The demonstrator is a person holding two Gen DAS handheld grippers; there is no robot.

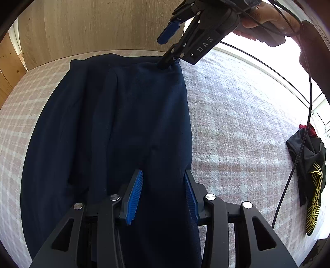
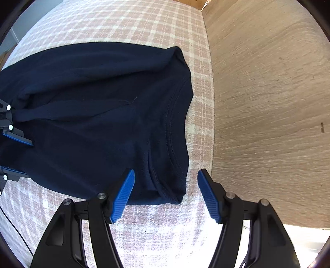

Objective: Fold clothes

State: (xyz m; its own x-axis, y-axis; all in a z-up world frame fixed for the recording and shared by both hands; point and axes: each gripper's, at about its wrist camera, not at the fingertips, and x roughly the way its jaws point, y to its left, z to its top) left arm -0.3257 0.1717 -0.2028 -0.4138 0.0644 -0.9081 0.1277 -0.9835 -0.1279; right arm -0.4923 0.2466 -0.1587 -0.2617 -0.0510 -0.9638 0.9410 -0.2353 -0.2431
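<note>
A navy garment lies flat on the pink plaid bed cover. My left gripper is at the garment's near end, and its blue pads press a bunched fold of the cloth from both sides. At the far end my right gripper stands open, one finger touching down at the garment's edge. In the right wrist view the collar corner of the navy garment lies between the spread pads of my right gripper, which do not touch it. The left gripper shows at the left edge.
A wooden panel rises just beyond the bed's far edge. A black garment with a gold pattern and some red cloth lies at the bed's right side. A black cable hangs from a person's hand.
</note>
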